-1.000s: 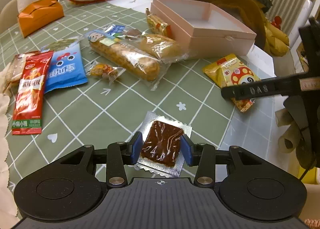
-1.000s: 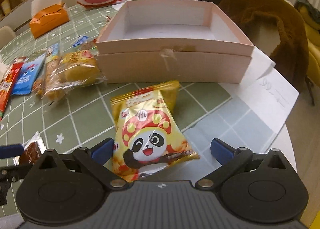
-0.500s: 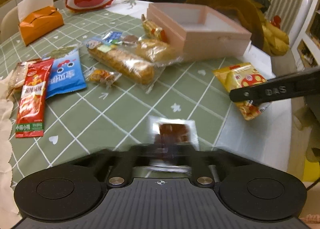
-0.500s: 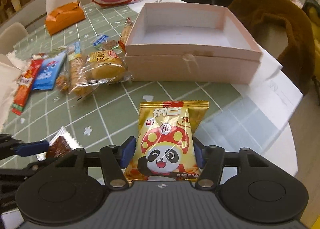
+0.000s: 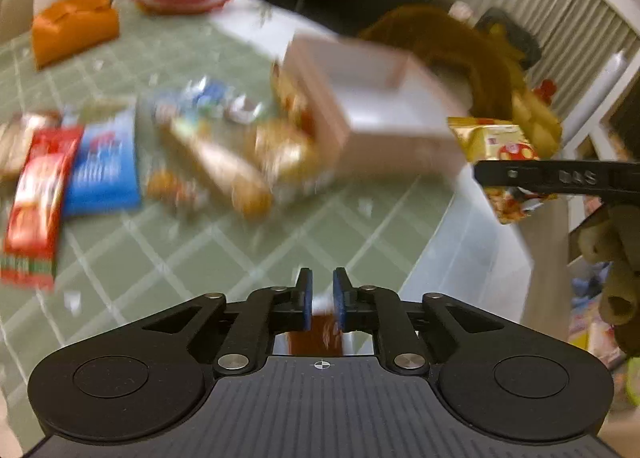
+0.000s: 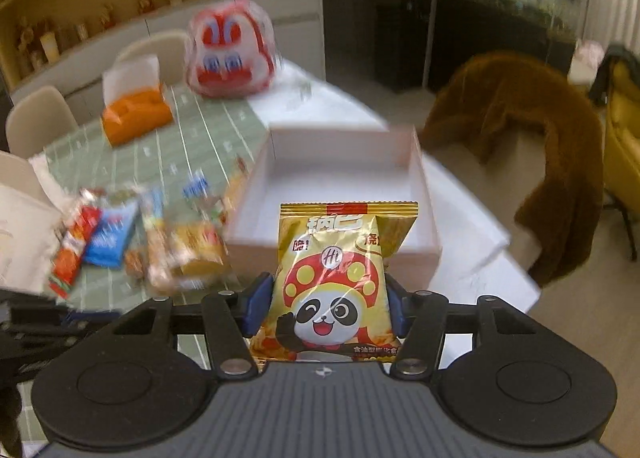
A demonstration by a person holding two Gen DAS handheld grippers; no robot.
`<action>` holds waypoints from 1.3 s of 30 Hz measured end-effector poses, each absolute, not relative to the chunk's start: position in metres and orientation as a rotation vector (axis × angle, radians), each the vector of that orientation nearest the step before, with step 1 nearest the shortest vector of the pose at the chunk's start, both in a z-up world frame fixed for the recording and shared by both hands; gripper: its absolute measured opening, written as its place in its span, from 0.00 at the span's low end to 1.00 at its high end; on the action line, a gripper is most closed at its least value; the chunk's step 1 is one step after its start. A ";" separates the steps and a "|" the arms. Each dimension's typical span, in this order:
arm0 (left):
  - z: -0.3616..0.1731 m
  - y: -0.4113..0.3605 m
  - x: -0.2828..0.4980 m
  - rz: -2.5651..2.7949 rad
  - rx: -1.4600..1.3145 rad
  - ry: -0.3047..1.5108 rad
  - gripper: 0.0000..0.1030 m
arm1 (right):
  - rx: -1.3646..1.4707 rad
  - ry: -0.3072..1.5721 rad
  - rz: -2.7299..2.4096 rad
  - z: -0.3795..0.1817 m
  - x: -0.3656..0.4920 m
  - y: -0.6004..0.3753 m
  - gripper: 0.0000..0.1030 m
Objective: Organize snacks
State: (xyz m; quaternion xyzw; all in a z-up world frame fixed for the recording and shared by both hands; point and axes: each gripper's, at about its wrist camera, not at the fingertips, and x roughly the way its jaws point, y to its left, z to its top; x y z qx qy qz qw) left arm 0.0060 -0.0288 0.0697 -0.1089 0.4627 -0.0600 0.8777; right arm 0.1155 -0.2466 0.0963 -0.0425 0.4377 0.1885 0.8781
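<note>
1. Both packets, flat on the table a second ago, now hang lifted in the grippers.
2. Left gripper (image 5: 320,296): jaws opening slightly, nearly together, the brown snack packet (image 5: 318,332) pinched between the blue pads.
3. Right gripper (image 6: 326,308): pads pressed on both sides of the yellow panda snack bag (image 6: 334,278), held upright in front of the pink box (image 6: 340,178).
4. Beyond, blurred, more snacks lie on the green checked tablecloth (image 5: 140,250): a red packet (image 5: 36,198), a blue packet (image 5: 102,174), and wrapped bread (image 5: 232,166) beside the box.
</note>
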 end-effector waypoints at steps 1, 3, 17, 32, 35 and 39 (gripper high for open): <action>0.065 -0.035 0.001 -0.101 -0.185 0.981 0.14 | -0.069 0.946 0.391 0.083 0.115 -0.248 0.56; 0.059 -0.046 -0.007 -0.078 -0.136 1.008 0.14 | -0.039 1.002 0.377 0.057 0.111 -0.248 0.56; 0.043 -0.083 -0.006 -0.115 -0.021 1.050 0.41 | -0.135 0.999 0.313 0.018 0.083 -0.242 0.75; 0.035 -0.079 0.006 -0.103 -0.007 1.020 0.49 | -0.142 1.006 0.293 0.007 0.083 -0.244 0.91; 0.035 -0.076 0.011 -0.078 -0.023 1.016 0.49 | -0.138 1.006 0.295 0.005 0.086 -0.247 0.95; 0.036 -0.069 0.013 -0.071 -0.065 1.028 0.49 | -0.129 1.003 0.293 0.004 0.088 -0.249 0.96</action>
